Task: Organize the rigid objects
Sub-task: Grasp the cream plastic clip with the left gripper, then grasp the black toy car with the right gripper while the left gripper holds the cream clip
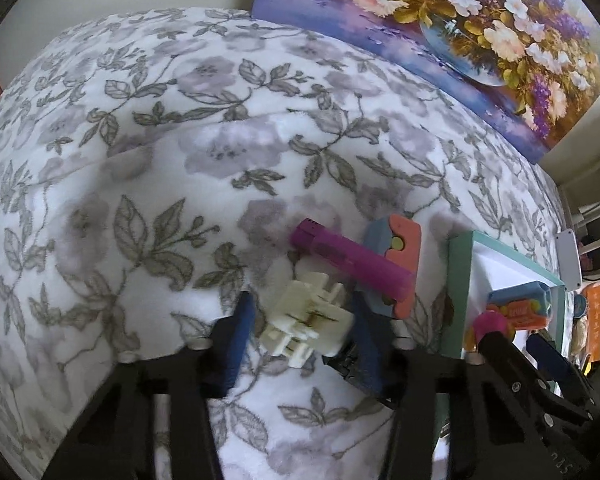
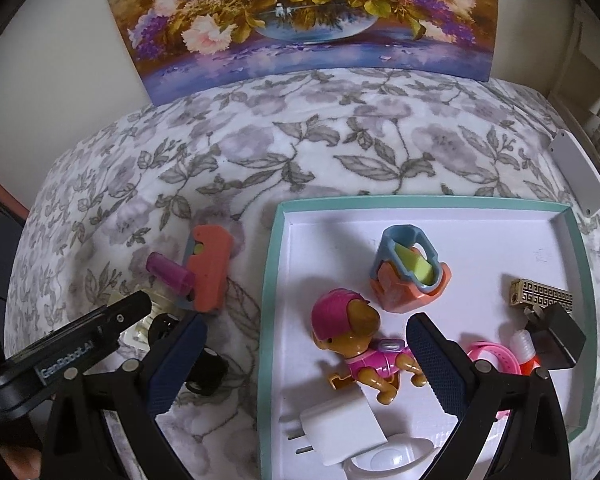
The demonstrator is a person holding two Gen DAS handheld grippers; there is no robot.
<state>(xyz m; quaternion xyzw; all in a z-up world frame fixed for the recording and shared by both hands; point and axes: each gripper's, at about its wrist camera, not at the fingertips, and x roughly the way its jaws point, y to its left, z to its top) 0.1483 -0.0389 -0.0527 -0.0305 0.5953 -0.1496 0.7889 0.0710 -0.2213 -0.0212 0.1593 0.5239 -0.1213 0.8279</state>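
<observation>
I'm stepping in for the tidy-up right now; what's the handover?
Left gripper: closed on the cream plastic piece on the blanket.
Right gripper: open and empty above the tray.
Done: toy dog, white plug, black adapter, brass block and blue-orange toy are in the tray.
Left: cream piece, magenta tube, orange-blue block, black item.

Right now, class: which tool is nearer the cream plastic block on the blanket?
Left. The left tool straddles the cream plastic block; the right tool is open over the teal tray.
</observation>
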